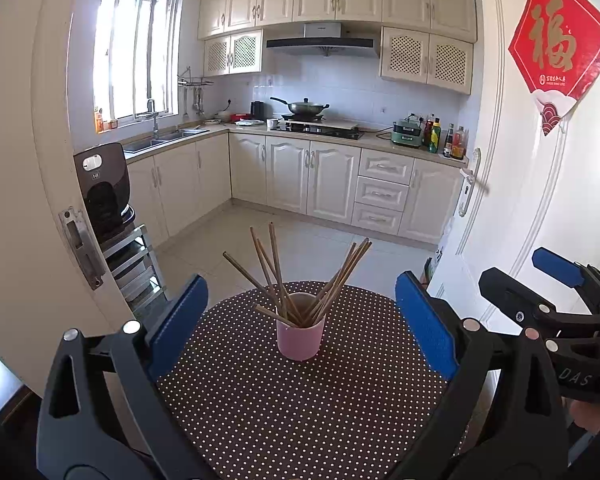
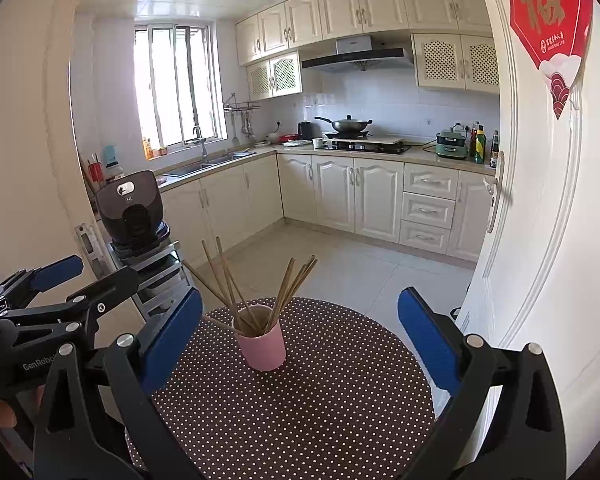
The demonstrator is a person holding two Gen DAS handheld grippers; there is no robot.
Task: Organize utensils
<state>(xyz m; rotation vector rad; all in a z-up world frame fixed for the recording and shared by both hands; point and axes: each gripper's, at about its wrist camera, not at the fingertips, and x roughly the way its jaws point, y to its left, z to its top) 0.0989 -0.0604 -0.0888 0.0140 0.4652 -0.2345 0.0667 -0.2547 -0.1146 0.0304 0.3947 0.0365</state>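
There is one pink cup (image 1: 300,336) on one round table (image 1: 300,412). About ten chopsticks (image 1: 276,276) stand in it. Two claws are there, left (image 1: 300,328) and right (image 2: 300,340).

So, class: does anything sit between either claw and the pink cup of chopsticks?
Nothing visible. Left claw and right claw both hang open before the pink cup, with only bare dotted tablecloth between.

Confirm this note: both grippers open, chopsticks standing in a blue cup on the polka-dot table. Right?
Not quite: the cup is pink, not blue, as the left wrist view shows. The rest holds: chopsticks stand in it on the polka-dot table, left gripper and right gripper open.
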